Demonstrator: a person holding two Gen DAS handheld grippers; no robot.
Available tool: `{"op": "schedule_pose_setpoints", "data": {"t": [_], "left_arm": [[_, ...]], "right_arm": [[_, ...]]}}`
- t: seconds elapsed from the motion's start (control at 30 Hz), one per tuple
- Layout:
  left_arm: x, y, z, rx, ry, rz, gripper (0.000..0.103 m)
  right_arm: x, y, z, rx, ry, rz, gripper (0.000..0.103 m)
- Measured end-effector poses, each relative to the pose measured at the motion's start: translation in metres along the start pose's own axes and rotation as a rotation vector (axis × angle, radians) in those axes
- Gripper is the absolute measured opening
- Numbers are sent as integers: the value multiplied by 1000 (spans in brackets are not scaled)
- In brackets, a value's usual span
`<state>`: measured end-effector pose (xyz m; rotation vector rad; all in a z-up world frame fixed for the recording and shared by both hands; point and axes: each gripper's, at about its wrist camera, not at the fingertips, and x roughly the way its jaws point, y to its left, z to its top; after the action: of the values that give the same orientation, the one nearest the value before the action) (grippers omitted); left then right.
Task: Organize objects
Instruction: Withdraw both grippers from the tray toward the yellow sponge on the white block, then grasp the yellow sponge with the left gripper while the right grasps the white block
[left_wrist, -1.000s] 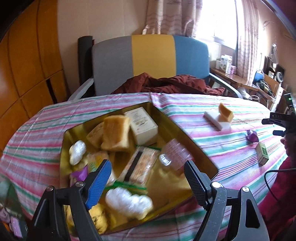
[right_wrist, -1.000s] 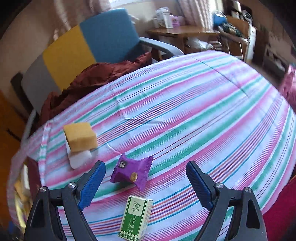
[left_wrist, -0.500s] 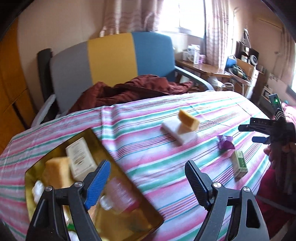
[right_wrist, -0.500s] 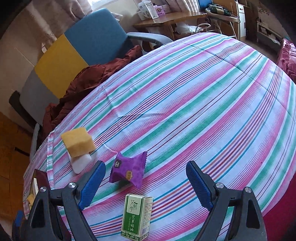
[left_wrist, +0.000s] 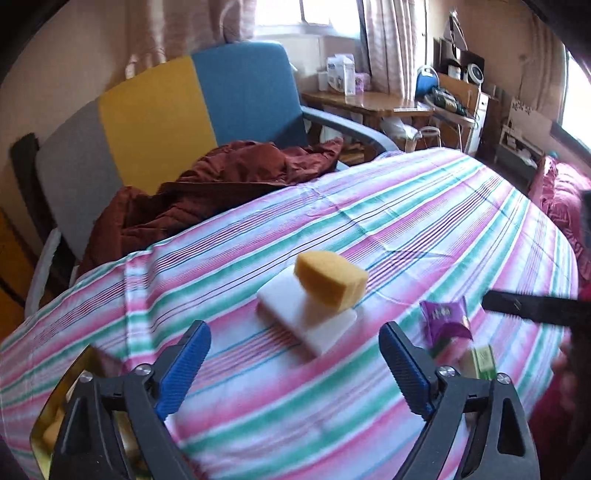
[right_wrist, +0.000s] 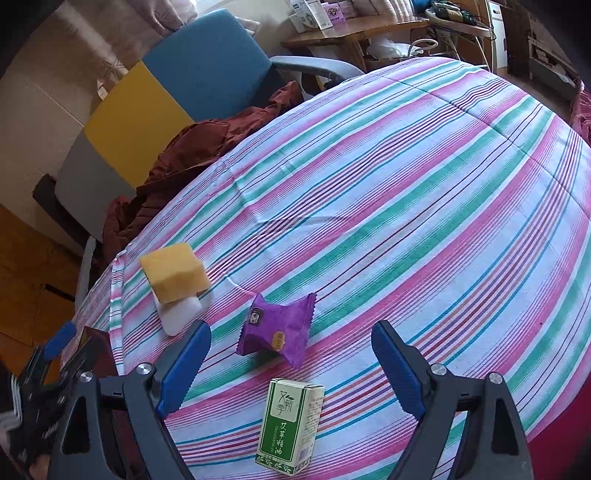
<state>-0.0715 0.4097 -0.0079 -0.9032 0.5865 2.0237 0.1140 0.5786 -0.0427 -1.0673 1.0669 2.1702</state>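
A yellow sponge (left_wrist: 330, 283) lies tilted on a white block (left_wrist: 306, 320) on the striped tablecloth (left_wrist: 406, 229). My left gripper (left_wrist: 294, 367) is open and empty, just short of them. A purple snack packet (right_wrist: 276, 329) and a green-and-white box (right_wrist: 290, 428) lie in front of my right gripper (right_wrist: 291, 369), which is open and empty; the box sits between its fingers. Sponge (right_wrist: 173, 276) and white block (right_wrist: 180, 314) show left in the right wrist view. The packet (left_wrist: 445, 321) and box (left_wrist: 482, 362) show right in the left wrist view.
A gold tray (left_wrist: 55, 424) with snacks peeks in at the lower left behind my left gripper. A chair (left_wrist: 166, 122) with a dark red jacket (left_wrist: 207, 195) stands beyond the table's far edge. A wooden desk (left_wrist: 373, 103) with boxes stands at the back.
My left gripper has swung right, from above the gold tray to facing the sponge and white block. My right gripper has shifted slightly, staying over the packet and box.
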Motion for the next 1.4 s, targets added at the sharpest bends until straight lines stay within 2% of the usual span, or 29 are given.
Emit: {"op": "schedule_pose_setpoints", "data": {"t": [0.13,0.37,0.47,0.5,0.53,0.6,0.77,1.13,1.27,1.4], "left_arm": [[34,-5,20,27,39,-26,103],[81,-15,37,94,86,-60,103],[98,-17,39,93,103,-60,103],[103,-17,38,84,110,-68,100],[106,-17,37,76,116,-81,83],[109,-17,33,40,150,-170,60],[78,-14,21,-26,96,-172,56],[-34,11,-30,-167,-38,-176,56],[-61,32,-55,-232,-53,-178,56],[-80,52,-84,-285,-56,-172,56]], "right_arm": [[4,2,0,-9,22,23,90],[9,1,0,-10,50,33,90],[10,1,0,-10,53,32,90],[10,0,0,-10,55,33,90],[10,1,0,-8,54,32,90],[11,1,1,-4,53,29,90],[10,1,1,-7,47,19,90],[5,2,2,-17,11,-8,90],[2,19,-2,-104,5,-8,90],[6,49,-12,-259,26,-37,90]]}}
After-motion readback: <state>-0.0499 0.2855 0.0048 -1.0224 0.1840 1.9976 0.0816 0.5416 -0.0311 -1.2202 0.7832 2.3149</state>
